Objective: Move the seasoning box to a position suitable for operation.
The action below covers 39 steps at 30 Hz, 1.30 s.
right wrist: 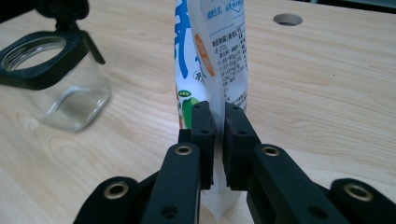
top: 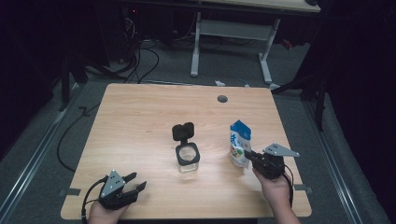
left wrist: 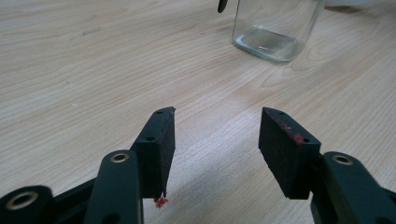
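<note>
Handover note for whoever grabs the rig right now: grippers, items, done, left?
Right gripper: shut on the edge of the blue-and-white printed pouch, which is upright at the table's right.
Left gripper: open, holding nothing, low over the light wooden table near its front left corner.
Clear square glass jar with a black collar: mid-table, its black flip lid open, looks empty.
Done: pouch gripped.
Left, probably: bring pouch to jar, pour, close lid.

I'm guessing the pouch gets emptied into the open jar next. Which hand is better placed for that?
Right. Its hand-held gripper is shut on the white and blue pouch, just beside the open glass jar. The left hand-held gripper sits open at the table's near edge, holding nothing.
</note>
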Tool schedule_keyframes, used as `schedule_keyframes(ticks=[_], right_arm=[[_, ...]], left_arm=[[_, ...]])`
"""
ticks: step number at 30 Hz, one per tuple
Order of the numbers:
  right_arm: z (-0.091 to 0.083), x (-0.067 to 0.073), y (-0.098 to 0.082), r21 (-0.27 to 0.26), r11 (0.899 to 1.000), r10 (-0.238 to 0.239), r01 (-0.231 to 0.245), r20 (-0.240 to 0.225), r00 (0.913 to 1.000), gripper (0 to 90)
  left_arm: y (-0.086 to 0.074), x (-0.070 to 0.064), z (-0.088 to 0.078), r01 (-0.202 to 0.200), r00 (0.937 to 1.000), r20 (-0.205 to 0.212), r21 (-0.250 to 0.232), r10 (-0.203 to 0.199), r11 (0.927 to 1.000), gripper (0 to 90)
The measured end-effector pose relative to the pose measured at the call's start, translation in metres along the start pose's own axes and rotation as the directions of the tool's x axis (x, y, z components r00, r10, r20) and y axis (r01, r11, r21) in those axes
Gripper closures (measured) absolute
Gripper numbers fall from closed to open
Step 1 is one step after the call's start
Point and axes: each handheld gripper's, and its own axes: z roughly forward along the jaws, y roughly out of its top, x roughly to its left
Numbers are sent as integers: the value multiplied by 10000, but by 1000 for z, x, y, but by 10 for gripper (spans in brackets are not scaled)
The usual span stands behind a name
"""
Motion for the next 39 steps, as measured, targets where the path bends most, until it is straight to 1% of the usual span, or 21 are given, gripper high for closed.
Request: schedule_keyframes(ticks=[1,2,4,8,11,15,19,20,23,24,25,28,30,33,35,36,38,39], right_arm=[[-2,1,2,156,9997,-162,163,-38,9999,849],[-3,2,4,281,9994,-205,207,-78,9998,849],[-6,4,7,476,9985,-247,253,-136,9996,850],[-11,9,14,855,9947,-560,579,-247,9981,851],[-13,11,18,1189,9913,-532,573,-376,9979,852],[-15,14,24,1617,9847,-594,652,-405,9974,853],[-16,16,31,2066,9749,-737,829,-518,9959,855],[-16,17,33,2227,9707,-807,905,-526,9953,855],[-17,18,36,2459,9654,-742,864,-585,9955,856],[-17,18,37,2525,9626,-849,980,-621,9945,856],[-17,18,39,2679,9588,-806,949,-640,9947,856],[-17,18,43,2919,9502,-938,1089,-653,9934,857],[-17,19,45,3085,9454,-892,1053,-658,9938,857],[-17,20,48,3292,9364,-1052,1212,-660,9923,860],[-17,20,49,3430,9325,-954,1130,-679,9931,861],[-17,19,50,3490,9296,-998,1184,-710,9925,861],[-17,20,52,3679,9232,-931,1114,-671,9934,863],[-17,20,53,3711,9216,-953,1142,-689,9931,863]], left_arm=[[0,-1,0,-2,10000,19,-10,2,10000,465],[0,-2,0,36,10000,32,-52,-36,10000,465],[0,-2,0,-27,10000,56,-44,27,10000,464],[0,-3,0,-56,9999,92,-51,56,10000,462],[0,-4,0,-61,9999,134,-89,62,9999,462],[1,-3,-1,1,9999,167,-108,1,9999,462],[1,-3,0,-38,9997,240,-88,40,10000,462],[1,-3,0,-46,9997,238,-68,48,10000,462],[1,-3,0,-44,9996,271,-75,46,10000,462],[1,-3,0,-73,9996,269,-81,76,9999,462],[1,-3,0,-75,9996,273,-83,77,9999,462],[2,-3,-1,-55,9995,301,-87,57,9999,462],[2,-3,-1,-10,9995,311,-131,15,9999,462],[2,-4,-2,-14,9995,311,-166,20,9999,462],[2,-4,-2,3,9994,334,-146,2,9999,462],[2,-4,-2,-4,9994,335,-138,9,9999,462],[2,-5,-2,34,9994,359,-161,-28,9999,462],[2,-5,-2,47,9993,370,-167,-41,9998,462]])
